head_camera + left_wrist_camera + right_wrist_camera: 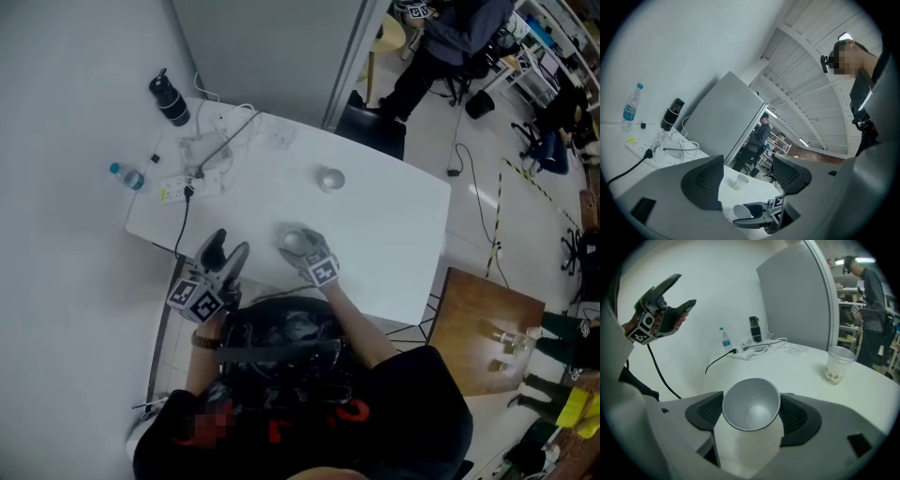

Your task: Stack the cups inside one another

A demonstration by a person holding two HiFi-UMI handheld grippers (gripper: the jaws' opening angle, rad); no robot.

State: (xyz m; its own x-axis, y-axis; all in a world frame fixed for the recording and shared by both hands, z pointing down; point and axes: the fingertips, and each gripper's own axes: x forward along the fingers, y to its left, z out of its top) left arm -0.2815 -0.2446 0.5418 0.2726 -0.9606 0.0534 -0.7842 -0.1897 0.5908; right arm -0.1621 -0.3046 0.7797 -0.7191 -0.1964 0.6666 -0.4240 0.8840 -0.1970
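Right gripper (pixel 298 246) is on the near cup (pixel 751 404), low at the front of the table (pixel 394 234). Jaws sit wide, one pad against each side of the cup wall, so I read it as a pinch across the body below the rim. That grip keeps the mouth free and the cup upright, which I'd want whether it drops into the other cup or takes it. Can't tell if its base is on the table or just off it. Left gripper (pixel 228 246) hangs at the table's near-left edge, jaws spread with nothing between them and pointing level across the table. My guess is it's parked out of the way. The far cup (pixel 330 178) stands upright and alone mid-table, well apart from the held one, mouth up and nothing around it, so the path to it looks clear. Nothing is nested yet. The near cup has a plain white outside and a smooth grey inside, tapers to a small round bottom, and is empty. Its wall looks thin, so it would likely dent under a hard squeeze. The far cup is pale, with the same taper and a faint printed band near its base.
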